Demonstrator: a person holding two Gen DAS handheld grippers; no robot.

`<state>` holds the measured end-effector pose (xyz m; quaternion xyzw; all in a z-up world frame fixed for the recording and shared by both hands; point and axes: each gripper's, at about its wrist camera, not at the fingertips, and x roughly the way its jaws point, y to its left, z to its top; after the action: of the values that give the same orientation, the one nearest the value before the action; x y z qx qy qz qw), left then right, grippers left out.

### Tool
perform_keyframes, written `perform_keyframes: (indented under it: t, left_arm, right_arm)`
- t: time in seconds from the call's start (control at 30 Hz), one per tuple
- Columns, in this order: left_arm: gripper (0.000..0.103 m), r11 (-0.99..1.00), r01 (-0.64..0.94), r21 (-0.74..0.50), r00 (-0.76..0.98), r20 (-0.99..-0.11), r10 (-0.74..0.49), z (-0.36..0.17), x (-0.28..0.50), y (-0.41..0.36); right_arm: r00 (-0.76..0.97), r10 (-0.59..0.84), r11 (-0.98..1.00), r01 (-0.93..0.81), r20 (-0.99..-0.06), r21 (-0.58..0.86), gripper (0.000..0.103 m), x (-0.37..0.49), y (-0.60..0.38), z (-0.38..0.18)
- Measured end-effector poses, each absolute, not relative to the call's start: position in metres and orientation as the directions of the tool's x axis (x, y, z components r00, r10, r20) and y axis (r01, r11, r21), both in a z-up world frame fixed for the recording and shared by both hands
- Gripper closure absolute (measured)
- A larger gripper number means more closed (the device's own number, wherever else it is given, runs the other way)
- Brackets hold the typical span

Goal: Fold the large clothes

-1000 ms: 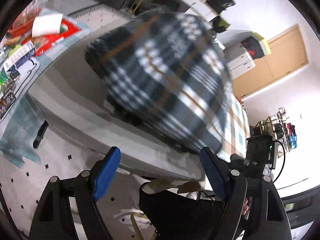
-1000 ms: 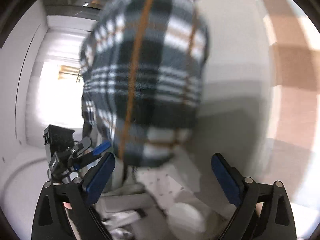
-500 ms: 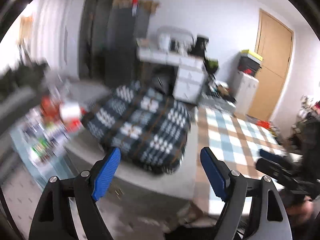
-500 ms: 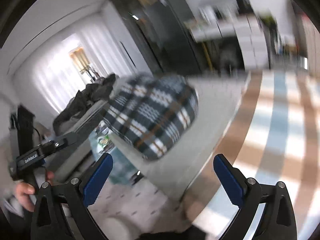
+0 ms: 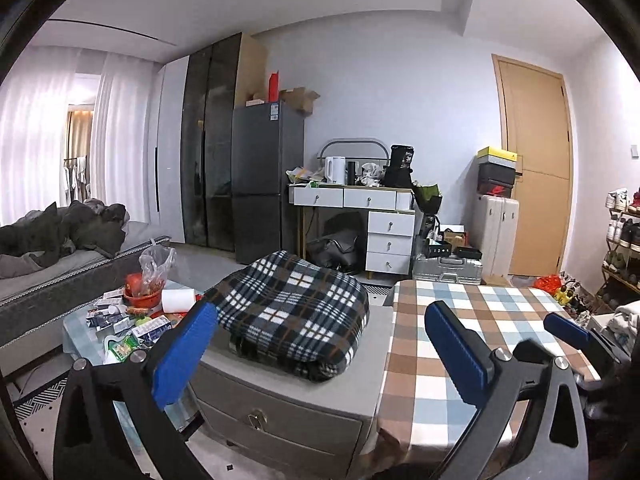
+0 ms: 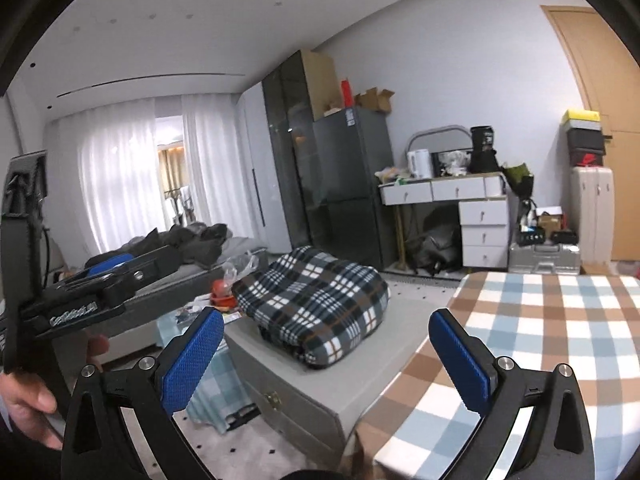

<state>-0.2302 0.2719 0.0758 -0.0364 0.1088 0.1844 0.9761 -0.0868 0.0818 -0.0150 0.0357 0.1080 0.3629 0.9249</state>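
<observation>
A second ago the plaid fleece garment (image 5: pixel 298 316) filled both my wrist views, blurred and close to the fingers. Now it lies as one thick folded bundle on the grey storage bench (image 5: pixel 280 396), toward its left end and near the front edge, well apart from both tools. I judge that this fold is finished and the piece is set down.

My left gripper (image 5: pixel 320 356) has pulled back and levelled out. Its jaws are opening to about their widest, with nothing between the blue pads. My right gripper (image 6: pixel 328 360) also stands wide apart and empty; the bundle shows through the gap but far beyond it.

By my count there is one folded garment on the bench and nothing else on its top. The table with the brown-and-blue checked tablecloth (image 5: pixel 476 320) butts against the bench's right end, and the part I can see is bare. A dark heap of clothes (image 5: pixel 64 232) lies on the grey sofa at the left; I cannot count the pieces in it. A pale pile (image 5: pixel 628 320) shows at the right edge of the left view, too cut off to name. If more work remains, it probably comes from one of those heaps.
</observation>
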Motion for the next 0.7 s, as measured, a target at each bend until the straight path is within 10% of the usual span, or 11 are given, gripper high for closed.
perform_keyframes:
  t: [0.7]
  left_arm:
    - [0.002,0.932,-0.357,-0.061,0.909,-0.253,0.332,0.067,-0.225,0.263]
  right_arm:
    - [0.721,0.675,0.737,-0.664,-0.153,0.123,0.0,-0.113,0.091,-0.014]
